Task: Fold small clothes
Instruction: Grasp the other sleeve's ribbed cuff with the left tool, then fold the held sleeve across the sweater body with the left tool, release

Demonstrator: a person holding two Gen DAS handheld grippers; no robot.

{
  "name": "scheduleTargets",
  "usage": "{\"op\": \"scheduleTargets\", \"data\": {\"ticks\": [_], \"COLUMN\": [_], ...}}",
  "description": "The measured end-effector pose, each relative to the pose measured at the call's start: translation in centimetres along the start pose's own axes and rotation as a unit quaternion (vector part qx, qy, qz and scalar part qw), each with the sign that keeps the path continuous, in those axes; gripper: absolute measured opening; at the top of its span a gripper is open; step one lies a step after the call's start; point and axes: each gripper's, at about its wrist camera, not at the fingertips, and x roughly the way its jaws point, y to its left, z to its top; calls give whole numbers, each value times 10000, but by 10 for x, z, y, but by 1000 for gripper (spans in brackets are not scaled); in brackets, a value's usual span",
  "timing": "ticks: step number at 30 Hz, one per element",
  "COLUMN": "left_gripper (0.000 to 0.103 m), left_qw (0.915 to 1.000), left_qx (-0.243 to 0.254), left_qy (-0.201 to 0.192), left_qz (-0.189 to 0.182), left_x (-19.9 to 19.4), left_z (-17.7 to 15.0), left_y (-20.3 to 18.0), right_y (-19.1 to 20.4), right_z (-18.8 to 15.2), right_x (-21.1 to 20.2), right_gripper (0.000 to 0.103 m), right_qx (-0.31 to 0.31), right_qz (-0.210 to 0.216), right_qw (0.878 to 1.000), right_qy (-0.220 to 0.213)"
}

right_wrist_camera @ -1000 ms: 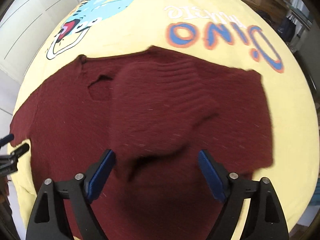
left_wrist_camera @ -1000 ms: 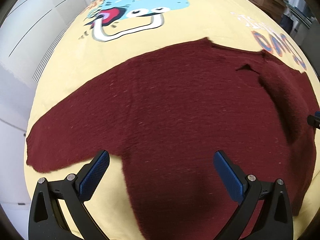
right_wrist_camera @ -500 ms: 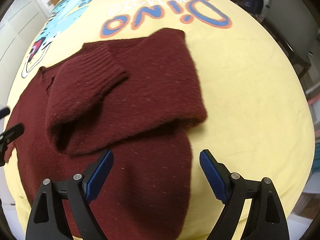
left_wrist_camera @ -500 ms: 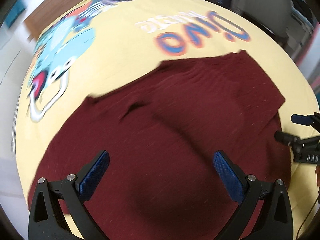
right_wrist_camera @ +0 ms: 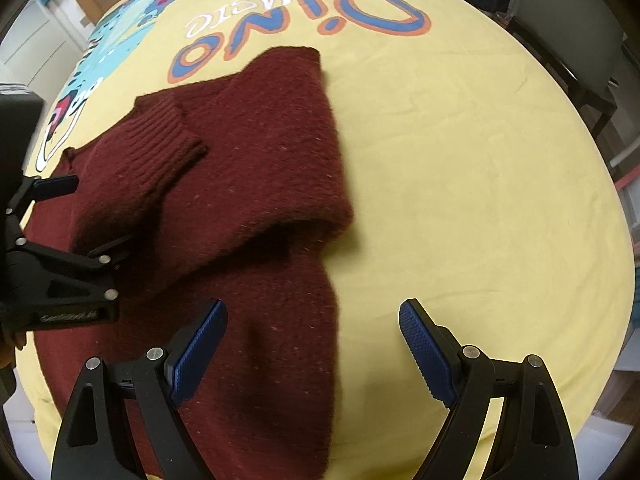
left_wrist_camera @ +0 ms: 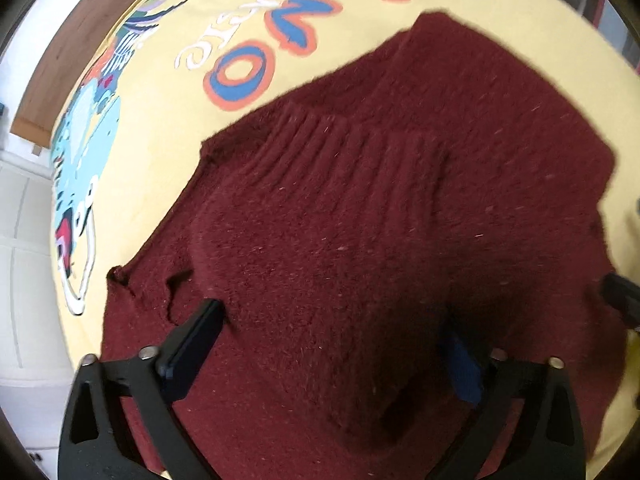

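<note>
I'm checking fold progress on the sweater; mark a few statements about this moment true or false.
1. The sweater is dark red. True.
2. It lies on a plain white sheet. False: the sheet is yellow, printed with "Dino" lettering and a cartoon.
3. A ribbed cuff lies folded over the sweater's body. True.
4. The right gripper is clamped on the sweater. False: its jaws stand open, the sweater's right edge below the gap.
5. The left gripper is out of the right camera's view. False: it shows at the left edge, over the sweater.
</note>
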Motion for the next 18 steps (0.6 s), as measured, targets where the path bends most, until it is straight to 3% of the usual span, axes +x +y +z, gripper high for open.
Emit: {"op": "scheduleTargets", "data": {"ticks": [1,2,4,6,11,18], "left_gripper": [72,65,31,15,15,17], "left_qw": [9999,9996,9985,9980,9886,9635], "left_qx": [-42,-121,-298,-450,-1193,-2276], "left_qy": [49,81,97,4,-356,-707], "left_qz": [-87,-232,-455,-440,-850,-1216], "left_x": [3,5,3,-2,-23,-26], "left_z": [-1,0,-3,-9,-32,-88], "left_y": [2,6,17,32,79,130], "right_y": [-1,-3,-3,-3,0,12], "right_z": [-1,-2,-3,-4,-4,0], "right_x": [1,1,2,3,2,2], "right_gripper": [89,89,89,89,89,89], "right_qx": [14,28,35,27,3,-82], "right_qz": [1,-1,-3,-17,11,24], "right_qw": [10000,10000,10000,10000,10000,10000], "right_qy": [11,23,35,53,38,-4]}}
